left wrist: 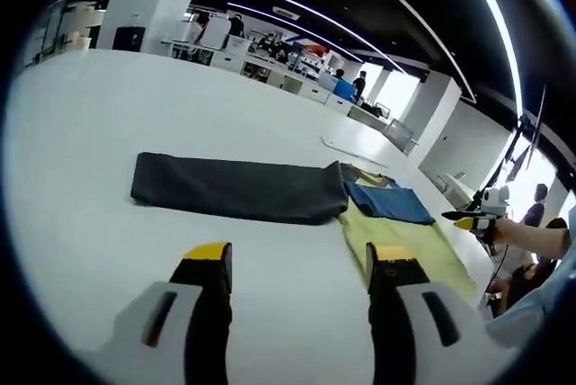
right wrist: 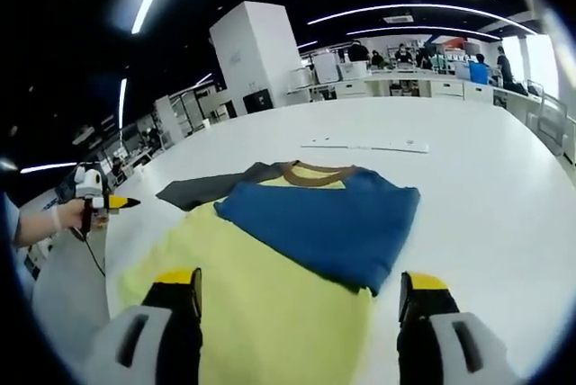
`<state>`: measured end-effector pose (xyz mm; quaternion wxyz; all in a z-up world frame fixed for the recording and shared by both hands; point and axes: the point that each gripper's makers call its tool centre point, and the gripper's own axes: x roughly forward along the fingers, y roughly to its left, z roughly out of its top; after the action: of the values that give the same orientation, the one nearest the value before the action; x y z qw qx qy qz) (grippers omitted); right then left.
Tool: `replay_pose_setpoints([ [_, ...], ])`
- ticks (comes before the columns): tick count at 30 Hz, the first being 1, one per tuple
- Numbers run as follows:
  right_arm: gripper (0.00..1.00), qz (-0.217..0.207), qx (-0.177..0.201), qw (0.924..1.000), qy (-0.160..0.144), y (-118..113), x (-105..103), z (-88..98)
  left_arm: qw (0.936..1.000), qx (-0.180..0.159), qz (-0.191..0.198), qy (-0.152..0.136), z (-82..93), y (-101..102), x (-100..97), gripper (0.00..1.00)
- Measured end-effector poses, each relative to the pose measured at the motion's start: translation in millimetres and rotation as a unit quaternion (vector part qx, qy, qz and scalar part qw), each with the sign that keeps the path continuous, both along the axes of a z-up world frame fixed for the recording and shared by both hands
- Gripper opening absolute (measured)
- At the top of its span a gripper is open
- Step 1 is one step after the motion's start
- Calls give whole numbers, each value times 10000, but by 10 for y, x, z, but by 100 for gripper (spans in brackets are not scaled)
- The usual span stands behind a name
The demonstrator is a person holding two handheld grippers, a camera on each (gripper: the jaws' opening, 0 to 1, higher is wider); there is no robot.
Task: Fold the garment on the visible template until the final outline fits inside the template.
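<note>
Open-plan office hall, strip lights overhead, desks and people far back – big white table [left wrist: 81, 151] in front takes the work. Going left to right in the left gripper view: a long dark grey rectangular cloth mat [left wrist: 238, 189], presumably the template, lies flat; touching its right end is the yellow T-shirt with a blue folded panel and brown collar [left wrist: 396, 223]. So the garment sits mostly beside the mat, not yet on it. Further right a person's hand holds the right gripper [left wrist: 475, 218], hovering off the table edge. Left gripper [left wrist: 301, 268] is low over bare table, jaws spread, nothing between them.

Right gripper view: the garment [right wrist: 297, 259] is straight ahead, blue panel folded over the yellow body, a grey mat corner [right wrist: 193, 192] peeking out behind. Its own jaws are spread too, empty, straddling the yellow hem.

Judgement – thin knit, light, limp, will drape and drag; pinch at hem corners or a fold edge, one layer stack at a time.
</note>
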<state>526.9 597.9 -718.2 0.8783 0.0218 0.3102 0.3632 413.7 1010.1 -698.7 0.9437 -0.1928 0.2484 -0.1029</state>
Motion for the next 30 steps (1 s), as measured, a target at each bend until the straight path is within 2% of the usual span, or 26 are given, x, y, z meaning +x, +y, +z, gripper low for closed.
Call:
replay_pose_setpoints([
  [6, 91, 107, 36, 9999, -27, 145, 26, -1, 10000, -6, -5, 21, -14, -6, -46, 57],
  [7, 89, 225, 24, 9997, -105, 212, 32, 16, 10000, -29, 1, 10, -3, -9, -58, 57],
  [10, 80, 483, 233, 9984, -175, 518, 13, 104, 10000, -56, -18, -34, 61, -49, -116, 57],
  [12, 71, 792, 210, 9959, -372, 741, 23, 135, 10000, -61, -31, -64, 91, -70, -157, 57],
  [15, 62, 1270, 131, 9911, -387, 1144, 5, 78, 9999, -110, -30, -106, 127, -104, -235, 57],
  [19, 48, 1755, -65, 9828, -571, 1530, 9, 32, 9998, -169, 7, -141, 153, -127, -321, 57],
  [21, 46, 1818, -86, 9818, -533, 1657, 19, 8, 9997, -181, 34, -152, 157, -127, -348, 57],
  [23, 42, 2051, -244, 9764, -627, 1797, 22, -38, 9996, -229, 60, -147, 155, -128, -375, 57],
  [25, 32, 2119, -443, 9741, -659, 1874, 59, -106, 9995, -244, 99, -151, 152, -124, -390, 57],
  [27, 26, 2160, -435, 9723, -787, 2014, 106, -134, 9995, -270, 102, -152, 155, -134, -406, 57],
  [30, 23, 2144, -653, 9702, -921, 2146, 204, -189, 9996, -255, 76, -122, 153, -141, -430, 57],
])
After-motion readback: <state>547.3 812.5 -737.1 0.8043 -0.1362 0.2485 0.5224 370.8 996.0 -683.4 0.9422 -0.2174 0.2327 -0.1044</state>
